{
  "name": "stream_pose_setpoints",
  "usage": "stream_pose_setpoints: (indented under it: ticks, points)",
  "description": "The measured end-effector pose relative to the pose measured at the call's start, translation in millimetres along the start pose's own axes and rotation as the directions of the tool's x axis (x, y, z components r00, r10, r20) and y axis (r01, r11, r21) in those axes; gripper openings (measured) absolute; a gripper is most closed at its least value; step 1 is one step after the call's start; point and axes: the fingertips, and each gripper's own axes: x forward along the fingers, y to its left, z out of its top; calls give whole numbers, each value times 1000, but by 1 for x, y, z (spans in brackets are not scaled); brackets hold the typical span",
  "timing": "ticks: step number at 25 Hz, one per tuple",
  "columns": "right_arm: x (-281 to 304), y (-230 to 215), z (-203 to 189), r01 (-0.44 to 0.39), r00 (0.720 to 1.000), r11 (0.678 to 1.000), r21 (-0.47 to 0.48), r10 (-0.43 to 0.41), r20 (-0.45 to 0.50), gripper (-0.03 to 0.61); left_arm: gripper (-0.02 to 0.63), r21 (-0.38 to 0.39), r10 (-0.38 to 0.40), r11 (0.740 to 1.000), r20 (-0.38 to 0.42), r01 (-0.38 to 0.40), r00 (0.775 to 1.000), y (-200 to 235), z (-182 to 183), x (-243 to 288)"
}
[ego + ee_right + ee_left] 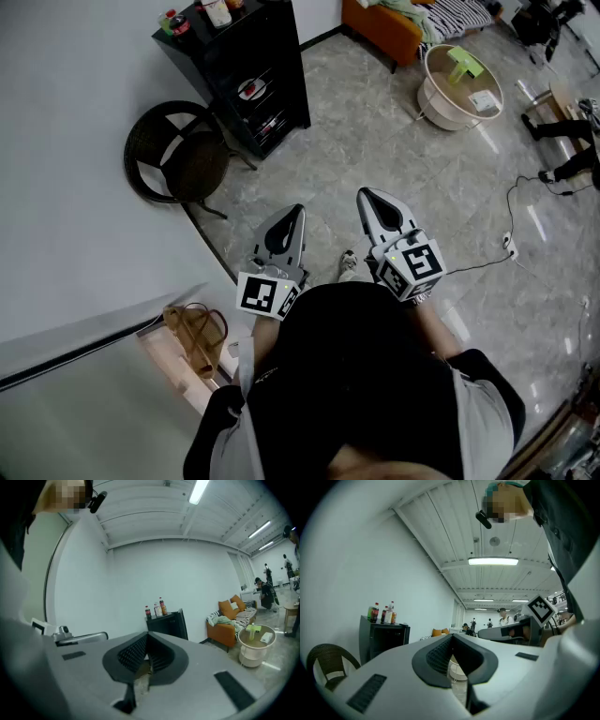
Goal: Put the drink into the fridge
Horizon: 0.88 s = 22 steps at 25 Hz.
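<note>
Several drink bottles (173,21) stand on top of the black fridge (253,75) against the white wall, far ahead of me. They show again as small bottles (375,612) in the left gripper view and as bottles (162,606) on the fridge (168,624) in the right gripper view. My left gripper (292,211) and right gripper (367,194) are held side by side in front of my body, over the floor, both shut with nothing between the jaws. The fridge door looks closed.
A dark wicker chair (178,155) stands by the wall, between me and the fridge. A white round side table (459,84) and an orange sofa (394,23) lie to the right. A cable (511,216) runs across the marble floor. A tan bag (197,333) sits at my left.
</note>
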Motion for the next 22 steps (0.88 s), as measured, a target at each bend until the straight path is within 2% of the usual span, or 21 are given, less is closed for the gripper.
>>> stream_pose_setpoints:
  ticks: [4, 8, 16, 22]
  points:
    - [26, 51, 8, -53, 998, 999, -6, 53, 43, 14, 9, 51, 17, 999, -11, -17, 1000, 26, 0, -32]
    - [38, 99, -7, -85, 996, 996, -17, 85, 25, 14, 9, 31, 37, 999, -6, -37, 999, 52, 0, -68]
    - [45, 138, -20, -97, 995, 995, -5, 97, 18, 14, 9, 59, 44, 997, 17, -45, 999, 75, 9, -108]
    - [43, 155, -26, -103, 995, 995, -10, 103, 13, 14, 9, 28, 44, 999, 22, -45, 999, 74, 4, -127]
